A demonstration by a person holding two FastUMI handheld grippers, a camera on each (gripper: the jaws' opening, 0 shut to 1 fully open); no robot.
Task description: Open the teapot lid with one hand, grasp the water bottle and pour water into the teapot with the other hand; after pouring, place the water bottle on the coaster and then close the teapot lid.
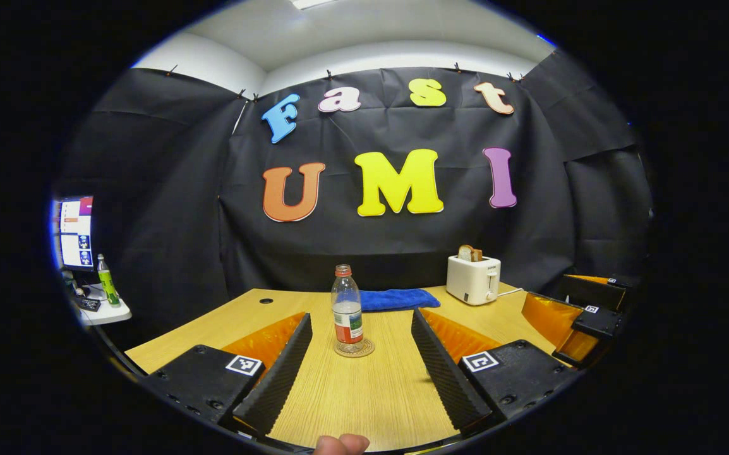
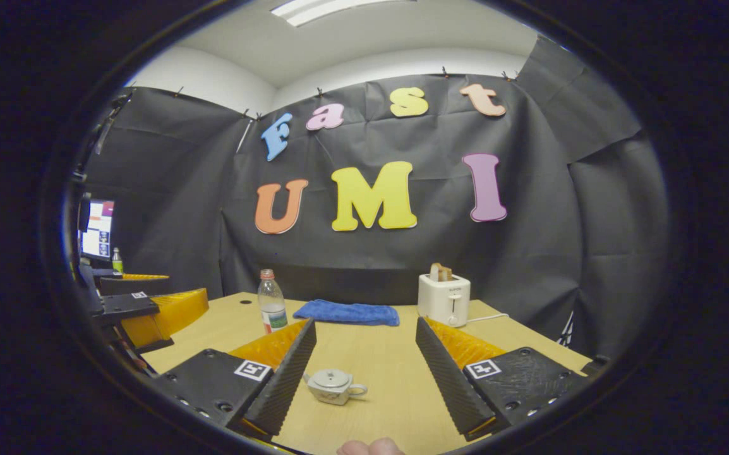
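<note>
In the left gripper view the left gripper [image 1: 355, 363] has its jaws spread wide apart and holds nothing. The water bottle [image 1: 347, 313] stands between them, farther off at the frame's centre. It is clear plastic with a reddish cap and a red, white and green label, upright, its long axis vertical, its base on a round clear coaster [image 1: 354, 348]. Water fills it to about mid-height. Behind it a folded blue towel [image 1: 397, 299] lies on the table [image 1: 364, 398], and a white toaster [image 1: 473, 279] with a slice sticking out stands right of centre.

In the right gripper view the right gripper [image 2: 364, 373] also has its jaws wide apart, empty. Between them, low in the frame and just beside the left jaw, sits a small pale teapot [image 2: 333, 385], squat, lid on with a knob on top. One side part points right toward the frame's centre; spout or handle, I cannot tell.
</note>
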